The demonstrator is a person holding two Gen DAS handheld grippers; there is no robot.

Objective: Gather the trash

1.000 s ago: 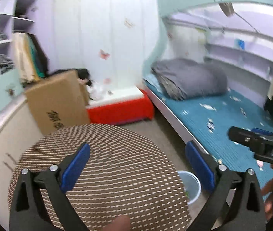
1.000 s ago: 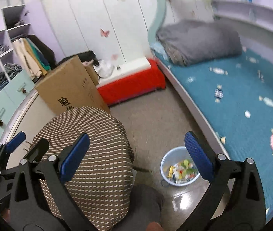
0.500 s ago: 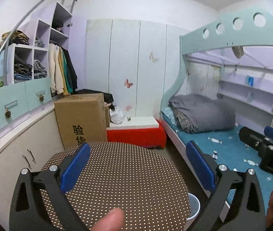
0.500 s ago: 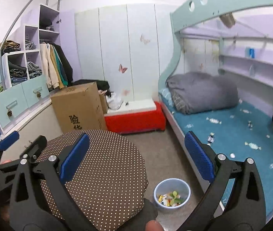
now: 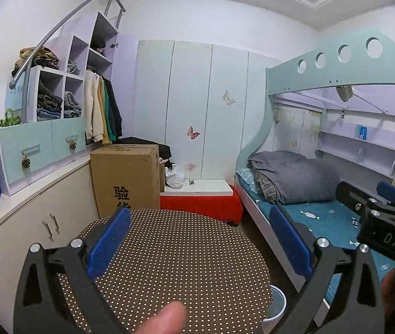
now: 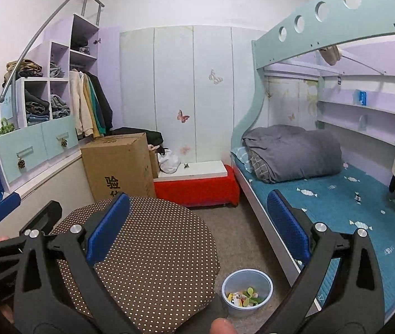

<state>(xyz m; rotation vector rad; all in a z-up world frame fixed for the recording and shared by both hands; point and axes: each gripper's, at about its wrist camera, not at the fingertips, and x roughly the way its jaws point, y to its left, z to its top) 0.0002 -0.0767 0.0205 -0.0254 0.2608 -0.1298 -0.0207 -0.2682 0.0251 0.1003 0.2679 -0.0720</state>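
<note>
Both tongs, left (image 5: 201, 239) and right (image 6: 197, 225), gaped empty above dotted worktop (image 6: 155, 250). Bin (image 6: 247, 295) lower right, wrappers (image 6: 306, 192) on bed: better approach low, pinch one squarely.

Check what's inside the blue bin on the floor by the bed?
In the right wrist view the blue bin holds a small mixed pile of wrappers and scraps, yellow, green and white, covering part of its bottom. In the left wrist view the dotted round seat hides most of it.

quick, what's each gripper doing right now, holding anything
Left gripper: open, holding nothing, raised over the dotted round stool.
Right gripper: open, holding nothing, the trash bin on the floor below it.
</note>
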